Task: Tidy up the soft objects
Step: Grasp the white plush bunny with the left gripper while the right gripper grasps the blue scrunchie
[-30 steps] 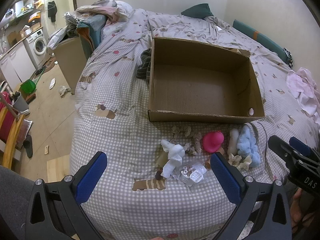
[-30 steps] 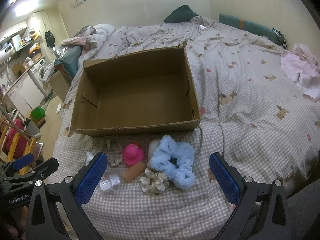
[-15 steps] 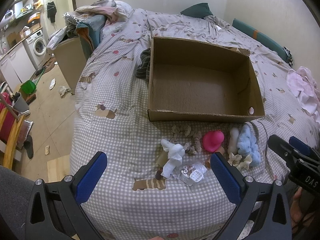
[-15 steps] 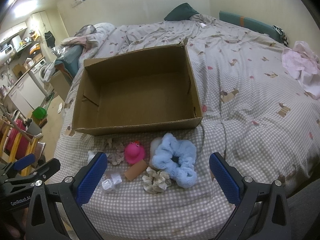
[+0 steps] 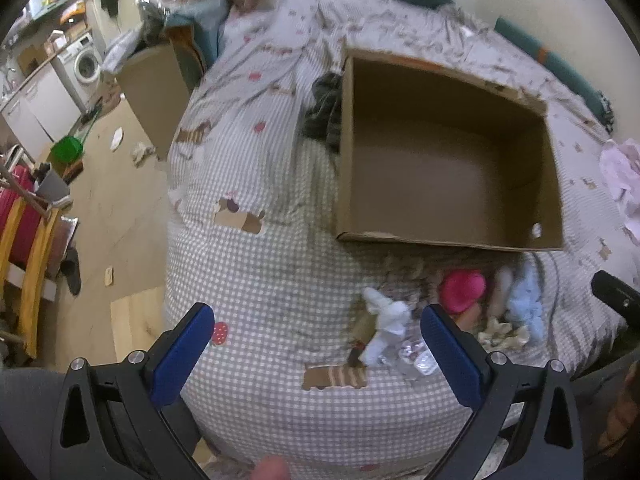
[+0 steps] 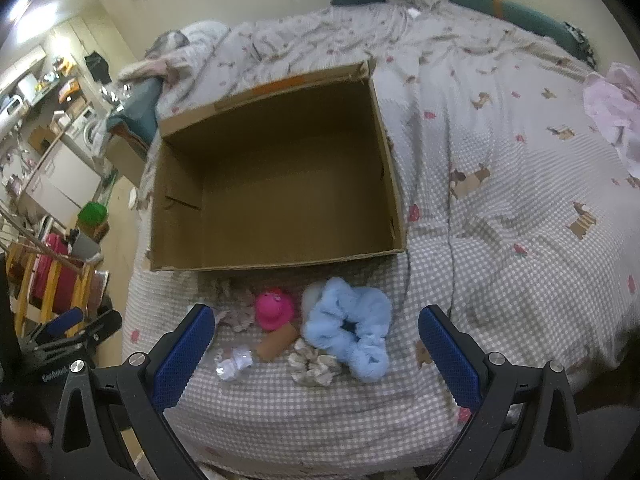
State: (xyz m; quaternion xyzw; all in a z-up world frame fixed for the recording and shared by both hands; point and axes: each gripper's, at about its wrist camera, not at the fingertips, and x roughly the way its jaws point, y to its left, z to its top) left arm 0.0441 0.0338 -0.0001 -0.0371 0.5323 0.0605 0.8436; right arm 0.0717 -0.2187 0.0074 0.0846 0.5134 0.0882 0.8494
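Observation:
An empty cardboard box (image 6: pixel 280 256) lies open on the checked bed cover; it also shows in the left wrist view (image 5: pixel 444 236). In front of it lie a fluffy blue scrunchie (image 6: pixel 352 332), a pink toy duck (image 6: pixel 274 310), a beige patterned scrunchie (image 6: pixel 312 364), a tan cylinder (image 6: pixel 278 342) and a white clear-wrapped item (image 6: pixel 234 362). The left view shows a white soft piece (image 5: pixel 386 326) and the pink duck (image 5: pixel 462 290). My right gripper (image 6: pixel 318 350) is open above the blue scrunchie. My left gripper (image 5: pixel 318 350) is open, left of the white piece.
The bed edge drops to the floor at left, with a washing machine (image 5: pixel 86 64), a green tub (image 5: pixel 66 148) and a red-and-yellow rack (image 5: pixel 20 220). Pink cloth (image 6: pixel 612 104) lies at far right. Clothes (image 5: pixel 216 4) pile near the head of the bed.
Both grippers have moved forward and lower toward the bed, so the box and pile look larger. The left view has shifted left. Both stay open and nothing was picked up.

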